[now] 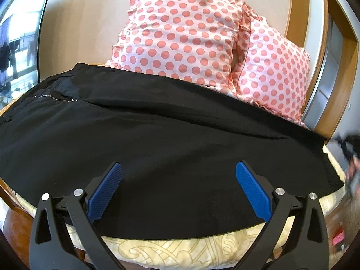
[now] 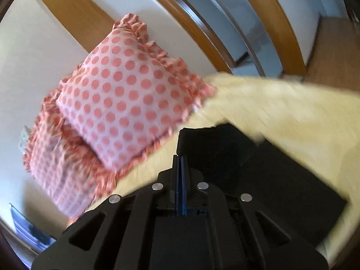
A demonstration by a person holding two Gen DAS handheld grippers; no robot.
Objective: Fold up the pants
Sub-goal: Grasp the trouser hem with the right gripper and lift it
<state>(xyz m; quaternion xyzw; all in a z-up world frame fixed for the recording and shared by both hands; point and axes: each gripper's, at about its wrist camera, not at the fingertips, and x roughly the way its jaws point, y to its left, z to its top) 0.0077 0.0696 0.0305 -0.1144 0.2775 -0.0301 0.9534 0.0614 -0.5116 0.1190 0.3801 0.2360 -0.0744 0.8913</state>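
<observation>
Black pants (image 1: 157, 139) lie spread across the bed, with a zipper at the upper left of the left wrist view. My left gripper (image 1: 178, 168) is open, its blue pads wide apart just above the pants' near edge, holding nothing. My right gripper (image 2: 180, 157) has its blue pads pressed together, and nothing shows between them. It hovers beside one end of the pants (image 2: 247, 168), which lie on the cream cover in the blurred right wrist view. The right gripper shows as a blur (image 1: 351, 157) at the right edge of the left wrist view.
Two pink polka-dot pillows (image 1: 184, 38) (image 2: 126, 103) lean against the wall behind the pants. The cream patterned bedcover (image 1: 180, 249) shows at the near edge. A wooden door frame (image 1: 299, 11) stands at the right and a window (image 1: 20, 45) at the left.
</observation>
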